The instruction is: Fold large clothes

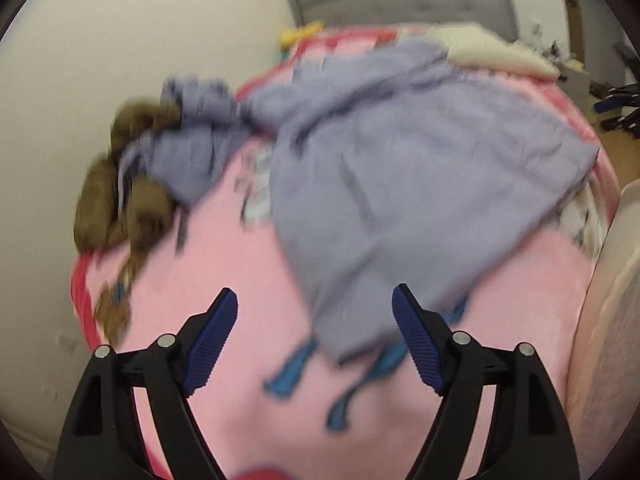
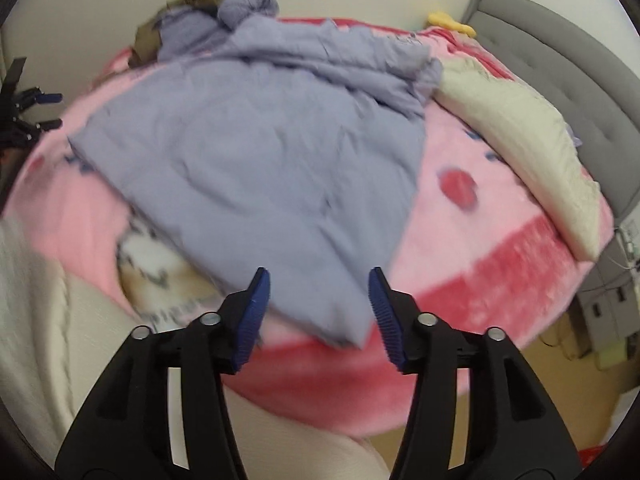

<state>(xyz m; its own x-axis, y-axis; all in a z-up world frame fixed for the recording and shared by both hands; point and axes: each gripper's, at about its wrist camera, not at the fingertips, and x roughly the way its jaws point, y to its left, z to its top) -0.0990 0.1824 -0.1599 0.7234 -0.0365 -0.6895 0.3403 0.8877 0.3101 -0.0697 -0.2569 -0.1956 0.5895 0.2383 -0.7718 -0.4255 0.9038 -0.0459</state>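
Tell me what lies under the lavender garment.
The large lavender fabric garment lies on a fuzzy pink patterned blanket; a white printed patch peeks out. The rest beneath is covered.

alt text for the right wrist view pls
A lilac garment lies spread and wrinkled on a pink blanket over a bed, its near corner between the open right gripper fingers, not pinched. A cream pillow lies by the grey headboard; brown cloth is bunched at the far edge.

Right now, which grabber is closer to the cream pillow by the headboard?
Right. The right gripper sees the cream pillow close on its right side; from the left gripper the pillow lies far across the lavender garment.
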